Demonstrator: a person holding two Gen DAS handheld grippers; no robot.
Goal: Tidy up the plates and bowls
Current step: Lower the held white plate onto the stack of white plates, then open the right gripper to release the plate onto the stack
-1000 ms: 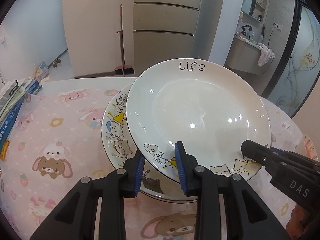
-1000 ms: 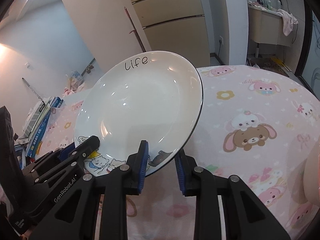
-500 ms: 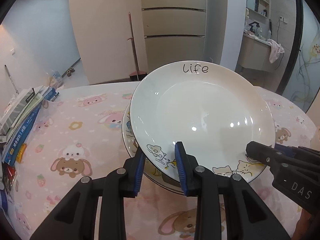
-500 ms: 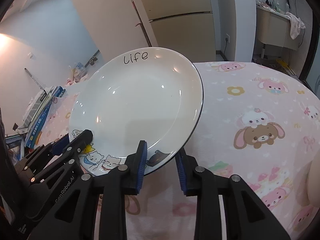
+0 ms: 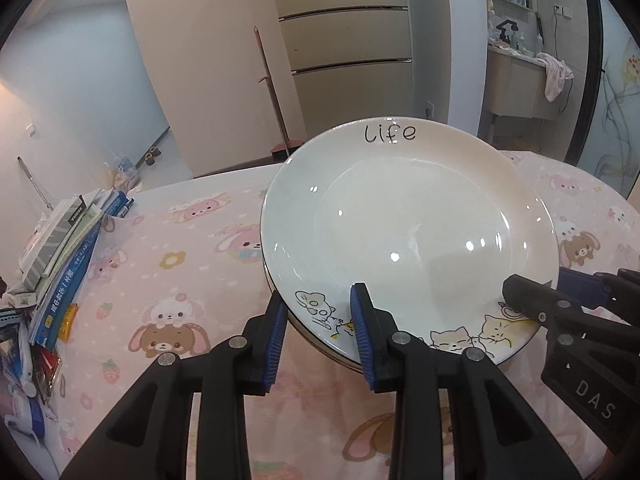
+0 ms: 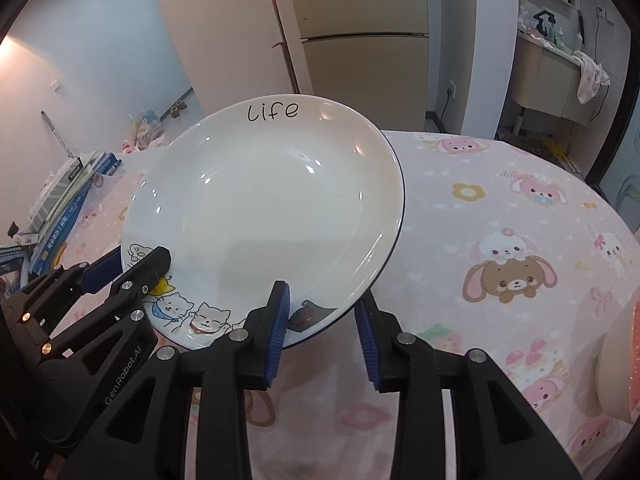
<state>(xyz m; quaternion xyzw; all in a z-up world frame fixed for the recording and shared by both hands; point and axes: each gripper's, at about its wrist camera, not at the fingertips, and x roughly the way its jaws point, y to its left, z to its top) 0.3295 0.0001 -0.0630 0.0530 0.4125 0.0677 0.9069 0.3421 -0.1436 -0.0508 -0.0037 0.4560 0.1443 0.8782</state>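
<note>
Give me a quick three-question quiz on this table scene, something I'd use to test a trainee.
1. True or false: the plate lies alone, straight on the tablecloth.
2. What word is written on the plate's far rim?
3. In the left wrist view, the books lie: A) left of the plate, B) right of it, C) under it.

Key:
1. False; the edge of a second plate shows beneath it.
2. Life.
3. A.
</note>
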